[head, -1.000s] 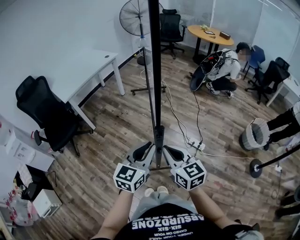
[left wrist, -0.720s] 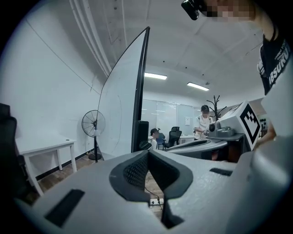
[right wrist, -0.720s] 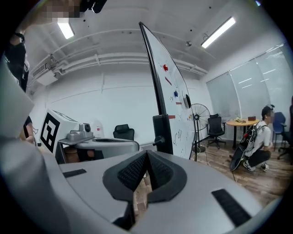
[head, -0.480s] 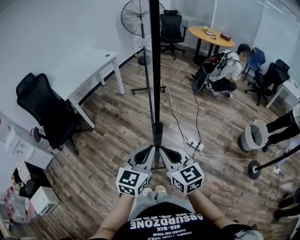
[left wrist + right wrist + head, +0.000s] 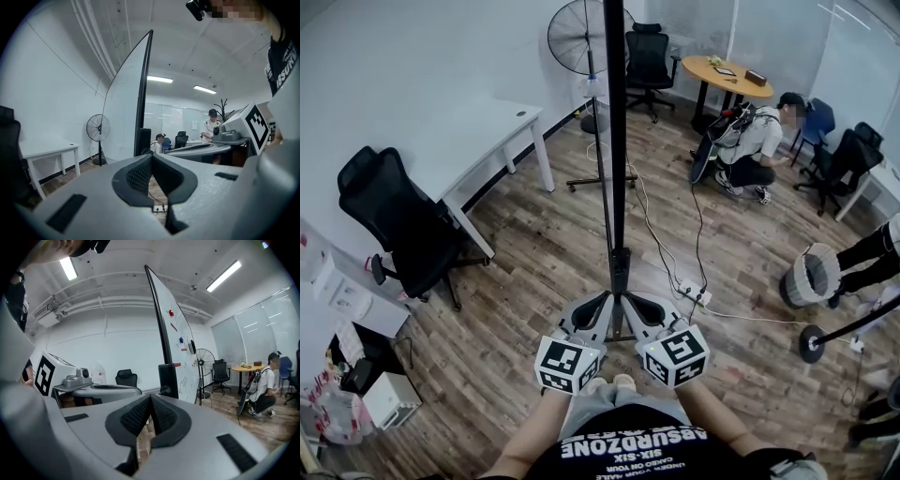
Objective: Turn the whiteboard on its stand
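Head view: the whiteboard (image 5: 616,141) stands upright on its stand, seen edge-on as a thin black line that runs from the top of the frame down to a black bracket (image 5: 620,267) on the stand. It stands on the wooden floor (image 5: 534,272), straight ahead of the person.

Left tool (image 5: 602,302): held close against the left side of the bracket, pointing nearly level. Left gripper view shows its pads (image 5: 140,173) pressed together with nothing between them. The blank face of the board rises just ahead and to the left of the tip. Contact with the board or the stand cannot be told.

Right tool (image 5: 632,300): mirrors the left, close against the right side of the bracket. Right gripper view shows its jaws closed too, and empty. The board's other face, with small magnets and marks, rises ahead and to the right.

Surroundings: a standing fan (image 5: 581,37) behind the board, a white counter (image 5: 478,141) to the left, and a black office chair (image 5: 394,225) beside it. A power strip (image 5: 689,292) with cables lies on the floor to the right. A person (image 5: 755,141) crouches further off.
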A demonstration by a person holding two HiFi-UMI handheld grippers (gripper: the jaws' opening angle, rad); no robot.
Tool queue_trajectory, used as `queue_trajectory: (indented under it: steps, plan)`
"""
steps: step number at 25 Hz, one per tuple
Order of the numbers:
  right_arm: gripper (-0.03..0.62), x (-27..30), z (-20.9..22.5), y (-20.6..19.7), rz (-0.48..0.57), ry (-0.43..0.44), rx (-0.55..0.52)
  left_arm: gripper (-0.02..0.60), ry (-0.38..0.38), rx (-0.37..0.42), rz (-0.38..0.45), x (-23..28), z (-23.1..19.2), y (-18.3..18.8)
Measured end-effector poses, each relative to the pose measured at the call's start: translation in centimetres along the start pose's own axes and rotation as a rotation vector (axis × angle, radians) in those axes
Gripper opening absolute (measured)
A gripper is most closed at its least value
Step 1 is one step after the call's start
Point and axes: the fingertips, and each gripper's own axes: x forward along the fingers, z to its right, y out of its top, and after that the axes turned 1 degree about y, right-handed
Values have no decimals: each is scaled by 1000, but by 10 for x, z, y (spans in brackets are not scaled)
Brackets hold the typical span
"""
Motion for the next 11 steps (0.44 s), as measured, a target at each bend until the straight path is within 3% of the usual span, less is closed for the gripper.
queue_trajectory:
  steps: [11]
  plan:
    - [-2,4,2,0,3,-5,16,6,-2,-4,2,2,-5,1]
